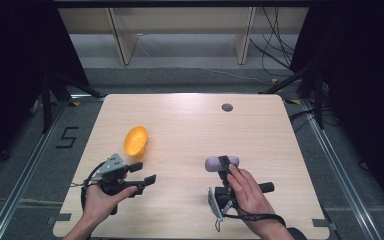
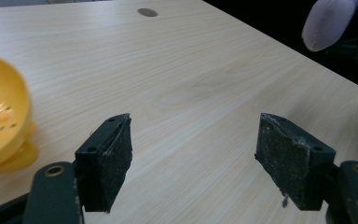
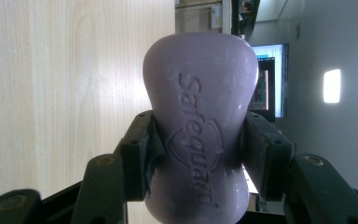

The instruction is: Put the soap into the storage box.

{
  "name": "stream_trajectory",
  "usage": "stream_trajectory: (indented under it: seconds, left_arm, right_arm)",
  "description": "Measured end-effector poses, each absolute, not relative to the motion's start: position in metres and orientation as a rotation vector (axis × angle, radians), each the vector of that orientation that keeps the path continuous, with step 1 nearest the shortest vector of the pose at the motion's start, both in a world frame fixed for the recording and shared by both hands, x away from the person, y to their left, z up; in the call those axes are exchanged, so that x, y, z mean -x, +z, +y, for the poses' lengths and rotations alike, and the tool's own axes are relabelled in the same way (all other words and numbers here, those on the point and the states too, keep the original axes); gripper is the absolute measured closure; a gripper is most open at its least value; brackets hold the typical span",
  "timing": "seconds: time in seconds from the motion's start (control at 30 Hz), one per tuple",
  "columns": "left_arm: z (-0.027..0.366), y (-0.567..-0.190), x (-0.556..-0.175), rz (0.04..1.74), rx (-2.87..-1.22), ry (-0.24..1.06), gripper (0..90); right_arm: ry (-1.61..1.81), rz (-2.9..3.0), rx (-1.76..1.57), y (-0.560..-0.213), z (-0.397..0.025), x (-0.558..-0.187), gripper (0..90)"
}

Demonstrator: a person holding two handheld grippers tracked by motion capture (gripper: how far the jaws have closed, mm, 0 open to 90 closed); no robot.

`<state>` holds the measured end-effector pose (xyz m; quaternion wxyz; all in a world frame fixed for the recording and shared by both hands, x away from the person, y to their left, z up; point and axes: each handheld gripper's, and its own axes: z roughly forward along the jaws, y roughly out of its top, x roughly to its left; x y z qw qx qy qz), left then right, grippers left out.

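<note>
Soap bar (image 3: 198, 126) is being clamped at its waist by the right gripper (image 1: 224, 165), above the table (image 1: 190, 125).
Left gripper (image 1: 145, 174) is being held wide apart, empty, beside the yellow dish (image 1: 135, 140); bare tabletop is being left between them.

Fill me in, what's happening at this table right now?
A person works at a wooden table with a handheld tool in each hand. The right tool is shut on a purple soap bar stamped "Safeguard", gripping it across its narrow waist. The left tool is open and holds nothing, its jaws spread over bare wood. A yellow soap dish with holes in its bottom sits just ahead of the left tool. The soap is not in the dish yet.
</note>
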<state>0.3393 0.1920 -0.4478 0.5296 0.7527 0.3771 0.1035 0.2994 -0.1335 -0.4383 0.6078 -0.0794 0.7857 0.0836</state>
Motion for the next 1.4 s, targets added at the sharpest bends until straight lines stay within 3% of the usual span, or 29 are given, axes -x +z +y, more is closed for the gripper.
stream_trajectory:
  seconds: [0.67, 1.4]
  left_arm:
    - [0.126, -0.415, -0.351, 0.653, -1.844, 0.137, 29.2]
    - [0.081, -0.415, -0.359, 0.521, -1.848, 0.105, 42.0]
  right_arm:
    - [0.219, 1.809, 0.181, -0.437, -0.118, -0.295, 50.0]
    - [0.252, 1.795, 0.229, -0.436, -0.111, -0.295, 50.0]
